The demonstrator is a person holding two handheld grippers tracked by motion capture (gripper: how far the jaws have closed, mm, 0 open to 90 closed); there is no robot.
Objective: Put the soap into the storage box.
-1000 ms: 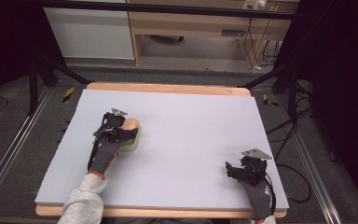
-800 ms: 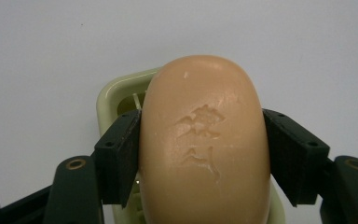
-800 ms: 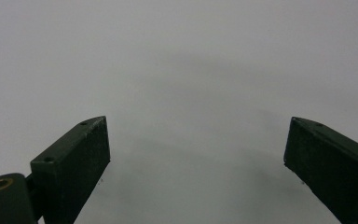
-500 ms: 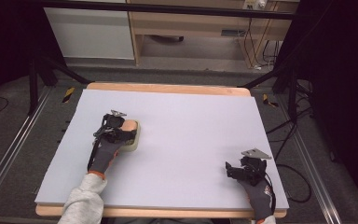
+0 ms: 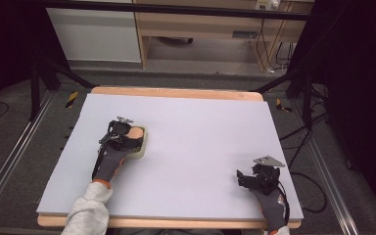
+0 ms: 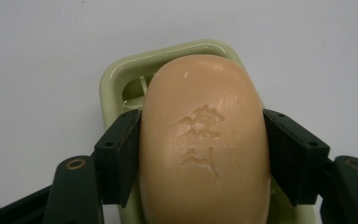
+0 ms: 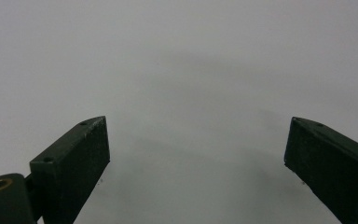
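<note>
Soap bar gripped over its dish; whether it goes in or comes out is not yet settled.

The left gripper (image 6: pixel 203 163) has its two black jaws pressed flat against the long sides of the peach soap bar (image 6: pixel 205 140), one pad on each flank, closed to the bar's width. The bar lies between the jaws and runs forward past their tips, stamped face up. Under it sits the pale green soap dish (image 6: pixel 116 81), whose rim shows ahead of and beside the left jaw (I cannot tell whether the bar rests on the dish or is held just clear of it). Judgement: the grasp is made, and the lift or the release is what remains. The right gripper (image 7: pixel 196 154) is idle, jaws spread wide with nothing between them, over bare white table (image 7: pixel 182 56), well apart from the soap.
</note>
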